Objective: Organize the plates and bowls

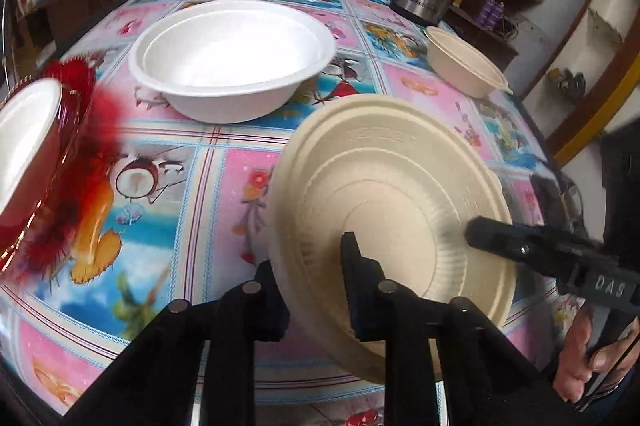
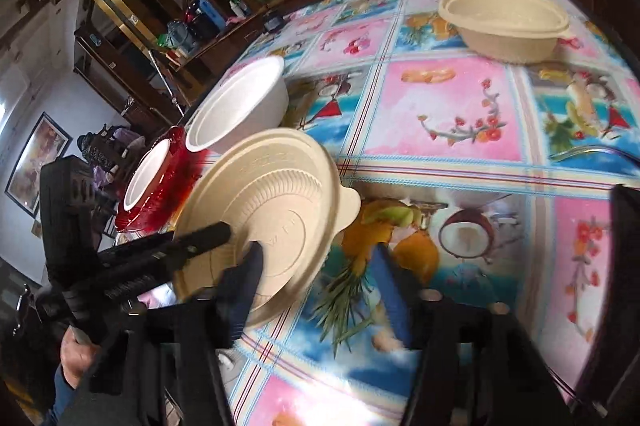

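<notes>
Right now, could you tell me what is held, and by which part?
The left gripper has its jaws pinching the beige lid by its rim; the right gripper straddles the opposite rim, not visibly clamped.

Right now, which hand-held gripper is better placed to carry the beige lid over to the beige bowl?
Left, probably. The left hand-held gripper is shut on the beige lid's rim. The right hand-held gripper stands open, one finger against the lid's face; the beige bowl sits across the table.
</notes>
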